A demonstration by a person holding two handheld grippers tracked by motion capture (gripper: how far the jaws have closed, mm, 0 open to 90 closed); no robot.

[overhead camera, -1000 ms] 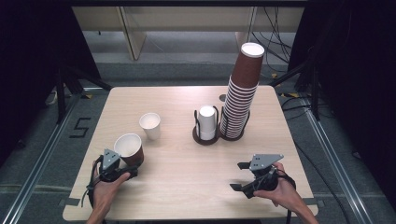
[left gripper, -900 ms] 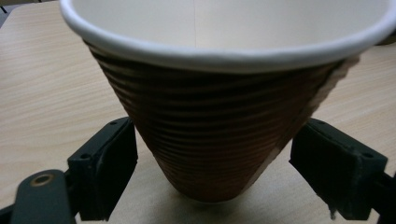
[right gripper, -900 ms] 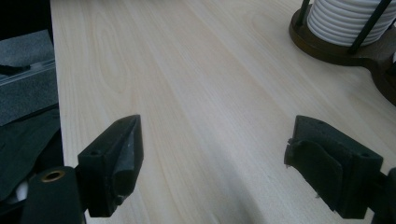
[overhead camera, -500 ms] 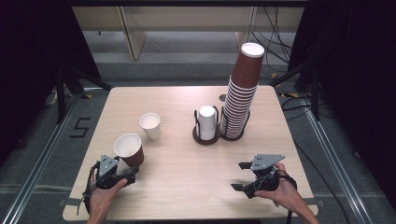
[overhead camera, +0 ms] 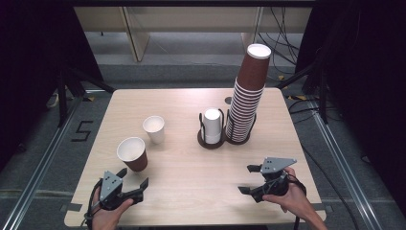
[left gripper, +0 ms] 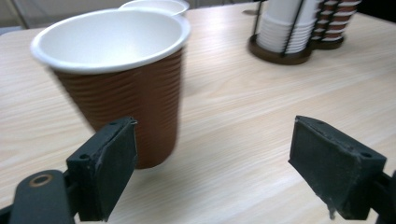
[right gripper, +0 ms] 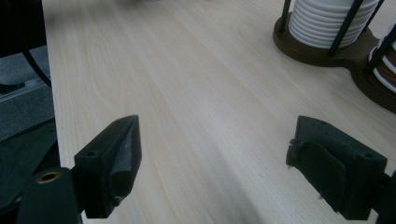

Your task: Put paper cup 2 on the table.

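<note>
Leftmost, a floor mark (overhead camera: 80, 130) reads "5". Next, the left gripper (overhead camera: 130, 184) gapes empty; the brown cup (overhead camera: 132, 154) stands upright on the table (overhead camera: 191, 163) just ahead. Rightward, the right gripper (overhead camera: 250, 179), just widening, grips nothing.

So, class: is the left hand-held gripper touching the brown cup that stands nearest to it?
Apart. In the high view the left hand-held gripper sits below the brown cup with bare table between; its jaws stand open.

Even overhead light, dark surroundings
</note>
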